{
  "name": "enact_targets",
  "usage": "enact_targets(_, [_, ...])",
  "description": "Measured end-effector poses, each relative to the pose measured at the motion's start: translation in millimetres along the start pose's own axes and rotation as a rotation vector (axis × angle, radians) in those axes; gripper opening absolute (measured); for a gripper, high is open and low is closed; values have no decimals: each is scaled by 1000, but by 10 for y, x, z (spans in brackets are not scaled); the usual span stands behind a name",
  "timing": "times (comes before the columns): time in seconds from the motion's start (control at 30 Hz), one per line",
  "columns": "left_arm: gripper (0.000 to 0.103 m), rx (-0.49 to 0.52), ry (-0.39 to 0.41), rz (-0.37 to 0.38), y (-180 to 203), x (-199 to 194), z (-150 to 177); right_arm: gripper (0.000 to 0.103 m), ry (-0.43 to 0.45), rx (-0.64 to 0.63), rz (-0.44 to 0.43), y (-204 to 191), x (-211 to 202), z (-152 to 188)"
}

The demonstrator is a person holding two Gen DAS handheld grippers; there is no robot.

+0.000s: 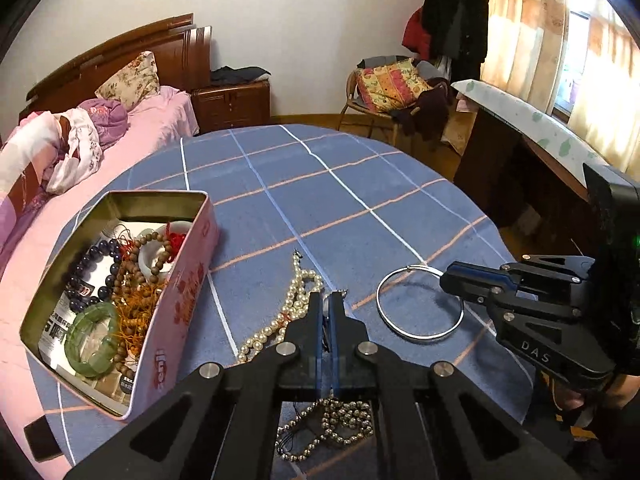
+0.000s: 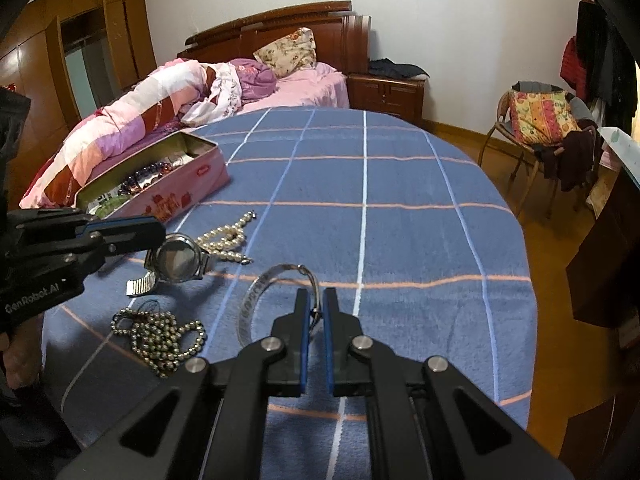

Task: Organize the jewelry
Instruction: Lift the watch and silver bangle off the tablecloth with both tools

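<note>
Two claws shut — right claw (image 2: 316, 310) pinching thin silver bangle (image 2: 256, 300).

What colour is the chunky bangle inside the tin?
Translucent green bangle, lying in the pink tin; clearest in the left wrist view.

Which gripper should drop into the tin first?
Left. The left gripper is shut on the watch, beside the pink tin. The right gripper holds the silver bangle, farther away.

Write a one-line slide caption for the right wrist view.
Right gripper shut on silver bangle; left gripper grips wristwatch near pink tin.
</note>
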State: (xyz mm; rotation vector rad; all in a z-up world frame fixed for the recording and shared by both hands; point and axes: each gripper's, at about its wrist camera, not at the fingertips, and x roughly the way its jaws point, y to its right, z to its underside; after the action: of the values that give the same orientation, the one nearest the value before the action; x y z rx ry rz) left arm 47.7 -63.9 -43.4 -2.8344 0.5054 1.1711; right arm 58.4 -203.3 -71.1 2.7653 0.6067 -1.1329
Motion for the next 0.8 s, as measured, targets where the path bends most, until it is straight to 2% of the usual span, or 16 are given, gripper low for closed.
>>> enact_targets(0.4, [1,-42,54,-14,-128,-193,-104,9,50,-12,-11,-105,-143,-99])
enact_targets(0.47, [1,-47,67,-20,-149,-245,-133,2,63,-22,-11,-142,-181,-126])
enact_targets(0.67, [1,-59,98,-22,-206,-344,-186,2,91,-49,-8,-207,-275,-215])
enact_targets(0.77, [1,-61,100,-16,-216,-349,-187,2,83,-8,-10,-102,-221,-198])
enact_targets(0.8, [1,-63,100,-16,-219,-348,-186,6,70,10,3,-52,-189,-184])
